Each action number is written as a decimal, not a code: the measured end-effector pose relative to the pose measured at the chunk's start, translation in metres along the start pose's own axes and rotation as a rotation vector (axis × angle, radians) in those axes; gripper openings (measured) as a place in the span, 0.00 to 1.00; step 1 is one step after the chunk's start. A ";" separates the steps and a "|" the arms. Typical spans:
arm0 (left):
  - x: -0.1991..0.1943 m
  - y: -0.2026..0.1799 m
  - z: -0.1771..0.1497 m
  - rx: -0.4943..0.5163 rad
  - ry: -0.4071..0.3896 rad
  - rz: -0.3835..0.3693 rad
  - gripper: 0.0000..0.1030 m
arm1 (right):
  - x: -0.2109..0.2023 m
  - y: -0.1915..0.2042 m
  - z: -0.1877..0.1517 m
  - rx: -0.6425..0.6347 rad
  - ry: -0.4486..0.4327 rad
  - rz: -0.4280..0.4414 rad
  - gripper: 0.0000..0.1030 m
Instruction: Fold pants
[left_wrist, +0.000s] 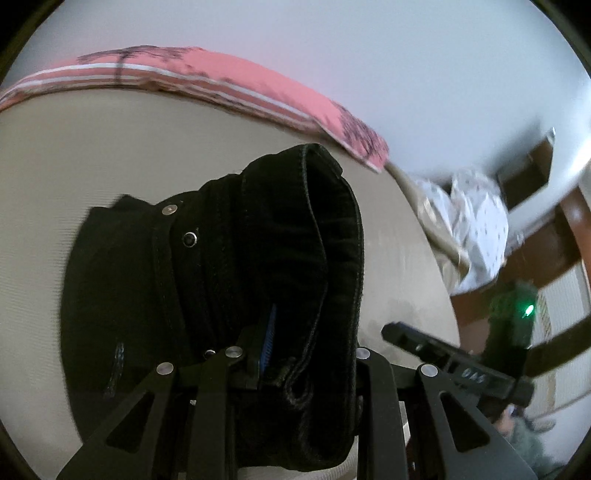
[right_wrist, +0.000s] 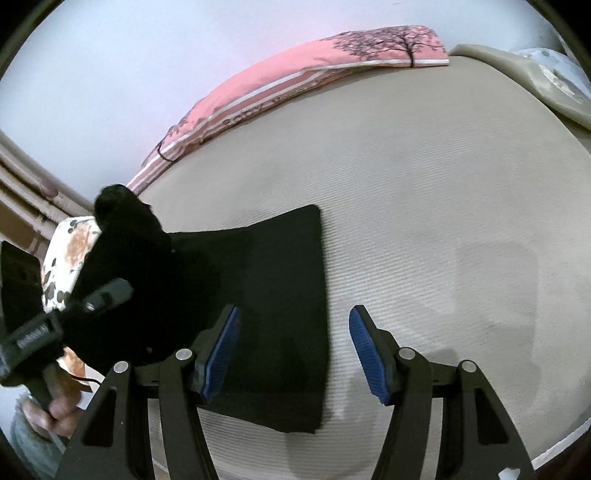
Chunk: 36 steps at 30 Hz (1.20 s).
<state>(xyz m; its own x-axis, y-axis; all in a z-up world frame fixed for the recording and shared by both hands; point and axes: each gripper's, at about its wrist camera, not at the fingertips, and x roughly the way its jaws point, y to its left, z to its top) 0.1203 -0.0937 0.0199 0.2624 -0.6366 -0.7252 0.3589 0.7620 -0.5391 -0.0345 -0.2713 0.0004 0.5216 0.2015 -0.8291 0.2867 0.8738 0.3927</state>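
Note:
The black pants (right_wrist: 280, 314) lie on a beige bed (right_wrist: 424, 206), their folded legs flat with a straight right edge. My left gripper (left_wrist: 295, 350) is shut on the waistband end of the pants (left_wrist: 280, 240) and lifts it in a bunch above the bed; a blue pad (left_wrist: 269, 339) shows beside the cloth. In the right wrist view this gripper (right_wrist: 92, 295) appears at the left under the raised cloth. My right gripper (right_wrist: 293, 350) is open and empty, hovering over the right edge of the flat part.
A pink pillow (right_wrist: 295, 85) with a tree print lies along the far edge of the bed. A white dotted cloth (left_wrist: 476, 221) hangs off one side. A floral cushion (right_wrist: 62, 266) sits at the other. A wooden frame (left_wrist: 576, 221) stands beyond.

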 end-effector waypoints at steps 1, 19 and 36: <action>0.007 -0.005 -0.002 0.007 0.013 0.006 0.23 | -0.001 -0.004 0.000 0.008 0.001 -0.003 0.57; 0.039 -0.041 -0.032 0.265 0.063 0.151 0.76 | -0.002 -0.015 0.001 0.026 0.030 0.019 0.57; -0.054 0.035 -0.013 0.118 -0.120 0.349 0.87 | 0.027 0.005 0.009 -0.047 0.142 0.283 0.58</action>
<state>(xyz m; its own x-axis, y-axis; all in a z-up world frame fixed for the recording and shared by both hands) 0.1068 -0.0312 0.0347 0.4874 -0.3561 -0.7973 0.3284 0.9208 -0.2105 -0.0117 -0.2655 -0.0164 0.4570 0.4963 -0.7382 0.1067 0.7933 0.5994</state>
